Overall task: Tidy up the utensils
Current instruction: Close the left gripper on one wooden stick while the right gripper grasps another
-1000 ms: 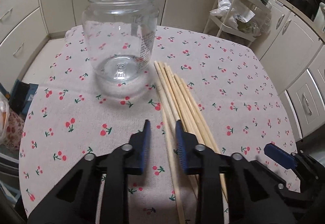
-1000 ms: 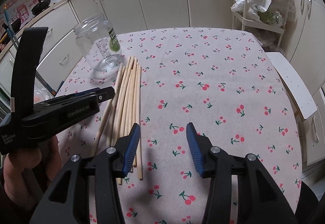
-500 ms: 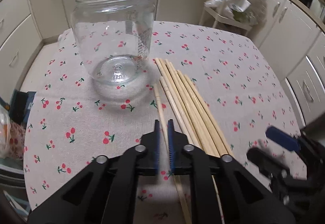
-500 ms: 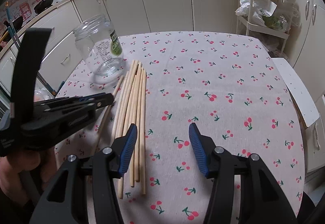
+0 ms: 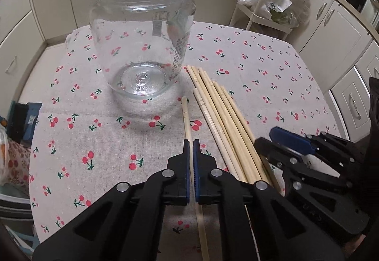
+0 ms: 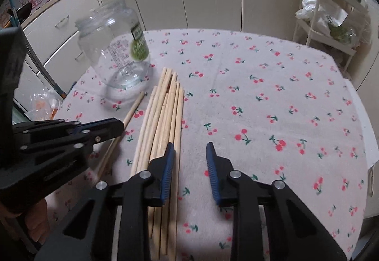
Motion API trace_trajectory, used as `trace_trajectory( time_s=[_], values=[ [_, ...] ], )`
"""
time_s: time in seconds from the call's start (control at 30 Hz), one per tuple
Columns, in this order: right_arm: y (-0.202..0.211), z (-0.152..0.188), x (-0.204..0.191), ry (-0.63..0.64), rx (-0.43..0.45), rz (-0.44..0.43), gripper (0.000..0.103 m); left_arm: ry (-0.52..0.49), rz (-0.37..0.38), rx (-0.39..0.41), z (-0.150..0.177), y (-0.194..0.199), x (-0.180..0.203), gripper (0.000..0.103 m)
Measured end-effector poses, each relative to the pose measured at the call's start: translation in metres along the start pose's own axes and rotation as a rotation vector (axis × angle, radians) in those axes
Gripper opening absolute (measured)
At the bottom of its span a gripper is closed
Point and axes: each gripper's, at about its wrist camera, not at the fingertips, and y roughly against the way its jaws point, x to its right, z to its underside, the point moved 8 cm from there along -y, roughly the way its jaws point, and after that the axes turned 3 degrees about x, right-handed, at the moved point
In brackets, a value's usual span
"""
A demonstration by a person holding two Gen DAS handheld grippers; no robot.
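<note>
So the left gripper [image 5: 191, 142] has its jaws clamped on one pale wooden chopstick [image 5: 185, 112], split off from the bundle of matching wooden chopsticks [image 6: 163, 119] lying flat on the cherry-print counter [image 6: 260, 95]. The empty clear glass jar [image 5: 142, 43] stands upright just beside them, probably the destination. The right gripper [image 6: 189, 154] has just been closing its jaws, still apart with nothing pinched, at the bundle's edge.

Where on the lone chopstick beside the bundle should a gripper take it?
Mid-shaft, from above, pads across its width. The lone chopstick lies flat and apart from the bundle, where the left gripper is shut on it.
</note>
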Motion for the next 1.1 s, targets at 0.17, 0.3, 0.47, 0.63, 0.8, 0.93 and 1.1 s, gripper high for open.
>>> trace_trajectory(
  time_s=[0.17, 0.3, 0.47, 0.63, 0.8, 0.93, 1.1],
  values=[
    [-0.003, -0.003, -0.003, 0.013, -0.018, -0.009, 0.028, -0.003, -0.001, 0.003, -0.001, 0.000, 0.000, 0.003],
    [-0.007, -0.005, -0.007, 0.068, -0.016, 0.024, 0.025, -0.004, -0.002, 0.005, -0.003, -0.002, 0.000, 0.003],
    [-0.007, -0.006, -0.006, 0.097, -0.021, 0.009, 0.006, -0.016, 0.009, 0.003, -0.004, -0.001, 0.002, 0.002],
    [-0.003, -0.002, 0.000, 0.078, -0.065, -0.027, 0.006, -0.020, 0.024, -0.011, -0.002, 0.004, -0.001, 0.000],
    [-0.010, -0.007, -0.005, 0.108, -0.080, -0.009, 0.007, -0.027, -0.008, -0.019, -0.007, 0.001, -0.003, 0.001],
    [-0.014, -0.010, -0.010, 0.153, -0.074, 0.008, 0.007, -0.032, -0.029, -0.029, -0.009, -0.005, -0.005, 0.001],
    [-0.011, -0.008, -0.009, 0.132, -0.060, 0.006, 0.006, -0.064, -0.025, -0.033, -0.008, -0.007, 0.000, 0.001]
  ],
)
